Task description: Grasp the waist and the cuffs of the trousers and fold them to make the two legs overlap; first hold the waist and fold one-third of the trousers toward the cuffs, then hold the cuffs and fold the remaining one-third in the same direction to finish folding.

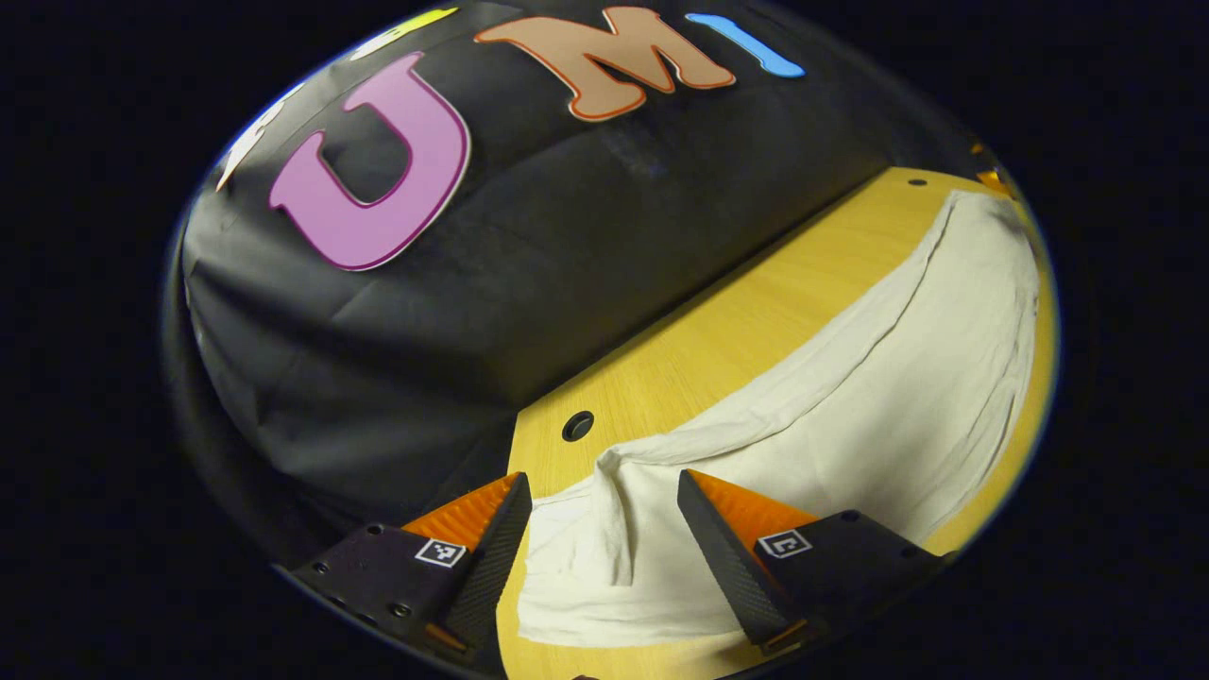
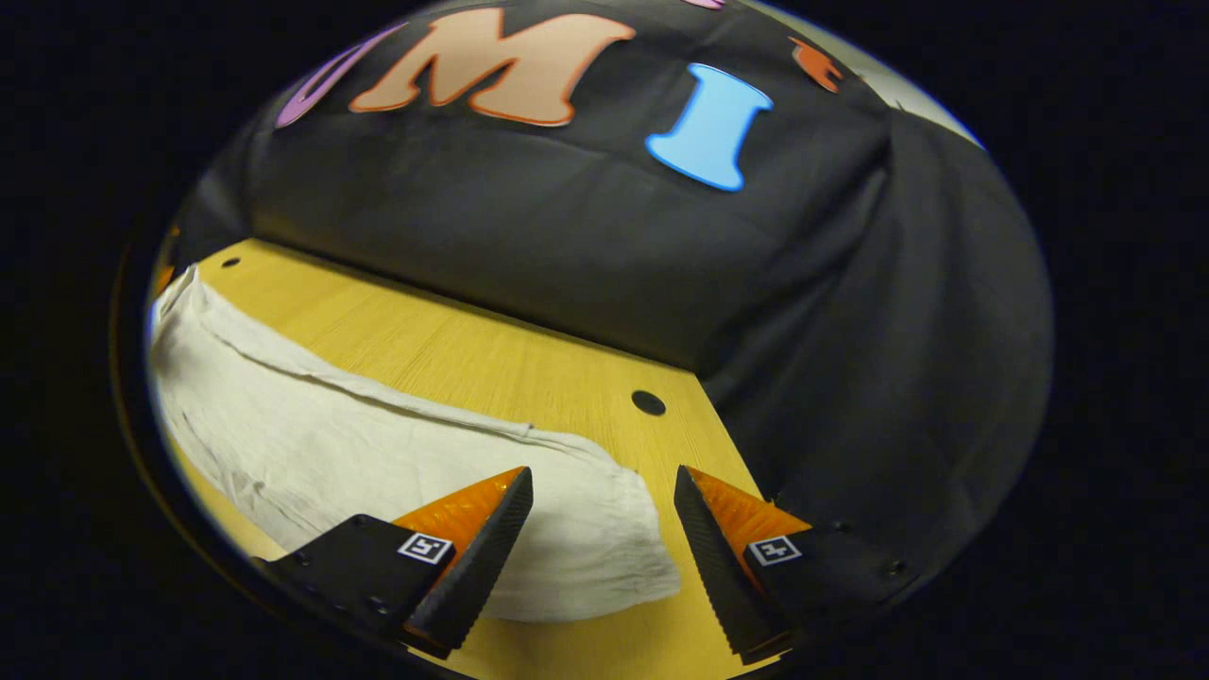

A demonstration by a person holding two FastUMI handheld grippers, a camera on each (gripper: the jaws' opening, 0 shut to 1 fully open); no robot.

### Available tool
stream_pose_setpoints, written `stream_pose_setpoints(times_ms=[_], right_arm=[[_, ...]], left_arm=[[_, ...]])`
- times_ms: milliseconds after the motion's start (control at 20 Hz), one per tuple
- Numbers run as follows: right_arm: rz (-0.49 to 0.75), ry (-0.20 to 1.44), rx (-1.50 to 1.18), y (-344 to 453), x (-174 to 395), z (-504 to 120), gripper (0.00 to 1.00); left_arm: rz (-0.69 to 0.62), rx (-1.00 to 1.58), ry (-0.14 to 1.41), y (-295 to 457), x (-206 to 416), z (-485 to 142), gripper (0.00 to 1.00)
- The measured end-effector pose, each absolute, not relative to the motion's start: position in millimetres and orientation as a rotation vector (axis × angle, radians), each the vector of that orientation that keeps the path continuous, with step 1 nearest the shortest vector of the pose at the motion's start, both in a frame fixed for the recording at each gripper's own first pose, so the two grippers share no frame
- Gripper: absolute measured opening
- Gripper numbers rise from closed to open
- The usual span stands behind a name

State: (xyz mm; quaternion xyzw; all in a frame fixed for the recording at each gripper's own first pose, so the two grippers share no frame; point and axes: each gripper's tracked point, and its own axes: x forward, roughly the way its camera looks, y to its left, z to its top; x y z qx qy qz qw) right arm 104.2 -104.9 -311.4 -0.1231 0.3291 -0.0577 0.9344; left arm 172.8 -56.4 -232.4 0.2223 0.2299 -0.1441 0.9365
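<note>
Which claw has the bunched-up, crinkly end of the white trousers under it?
The right gripper. The trousers end there in a gathered, rounded bunch; by the left gripper the cloth lies flatter, with one raised fold.

One pair of white trousers (image 1: 850, 416) (image 2: 312, 434); one wooden table (image 1: 718, 349) (image 2: 453, 349); two grippers, left (image 1: 604, 552), right (image 2: 604, 548).

No readable text, number or brand; small black-and-white square marker tags (image 1: 440, 552) sit on both grippers' finger mounts.
</note>
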Motion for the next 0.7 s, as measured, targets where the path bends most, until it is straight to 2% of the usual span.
stream_pose_setpoints(times_ms=[100, 300, 400, 700], right_arm=[[-0.196, 0.729, -0.159, -129, 89, -328, 1.00], [-0.304, 0.815, 0.011, -148, 66, -362, 0.98], [-0.319, 0.857, 0.074, -148, 54, -375, 1.00], [-0.388, 0.966, 0.345, -133, 41, -401, 0.98]], left_arm=[[-0.274, 0.396, 0.463, -57, 159, -220, 0.96], [-0.259, 0.301, 0.448, -65, 139, -202, 0.96], [-0.263, 0.268, 0.443, -72, 128, -194, 0.96], [-0.258, 0.247, 0.429, -78, 113, -179, 0.96]])
